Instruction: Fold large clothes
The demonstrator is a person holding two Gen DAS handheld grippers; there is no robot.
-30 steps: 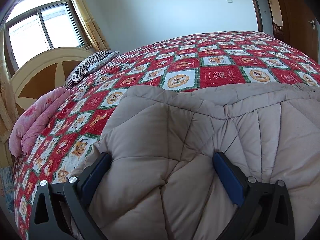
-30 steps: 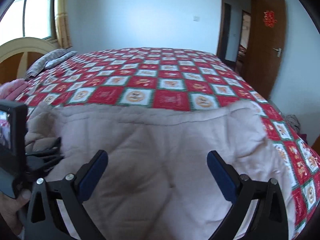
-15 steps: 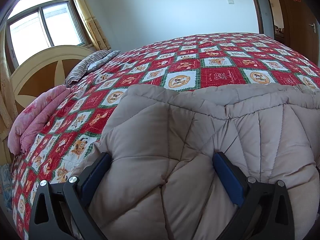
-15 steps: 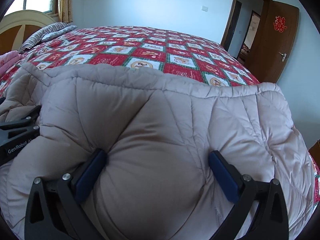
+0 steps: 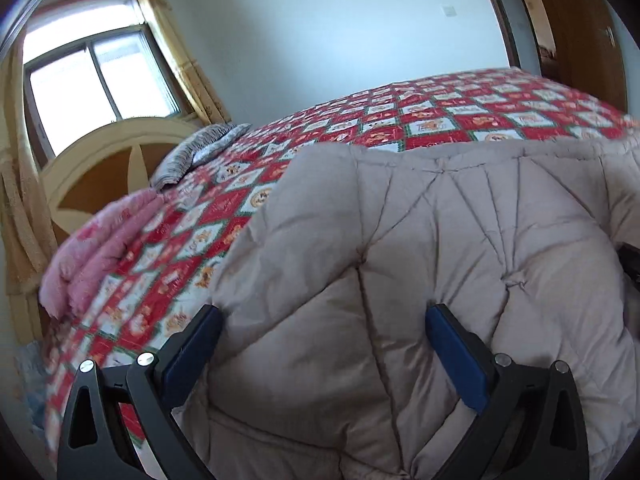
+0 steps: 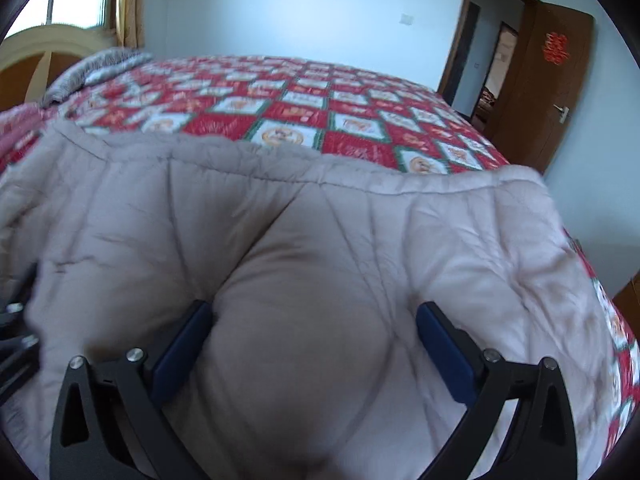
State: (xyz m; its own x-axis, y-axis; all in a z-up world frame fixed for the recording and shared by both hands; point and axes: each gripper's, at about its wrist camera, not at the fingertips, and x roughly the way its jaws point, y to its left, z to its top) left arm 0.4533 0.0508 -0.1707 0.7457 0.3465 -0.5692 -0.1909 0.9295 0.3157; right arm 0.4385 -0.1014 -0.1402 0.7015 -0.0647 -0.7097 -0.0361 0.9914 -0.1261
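Both tongs around beige quilt (image 5: 420,240)

The big beige coat (image 5: 420,264) is soft, puffy cloth with stitched lines, matt and a bit wrinkled. The bed cover (image 6: 320,108) in the middle of the frame is smooth printed cloth. At the left, the pink blanket (image 5: 92,240) looks fluffy. The headboard (image 5: 104,160) is painted wood with a slight shine. The door (image 6: 556,92) at the right is brown, shiny wood. The left gripper (image 5: 320,344) is matt black plastic with blue pads (image 5: 456,360) and shiny metal screws (image 5: 146,358).
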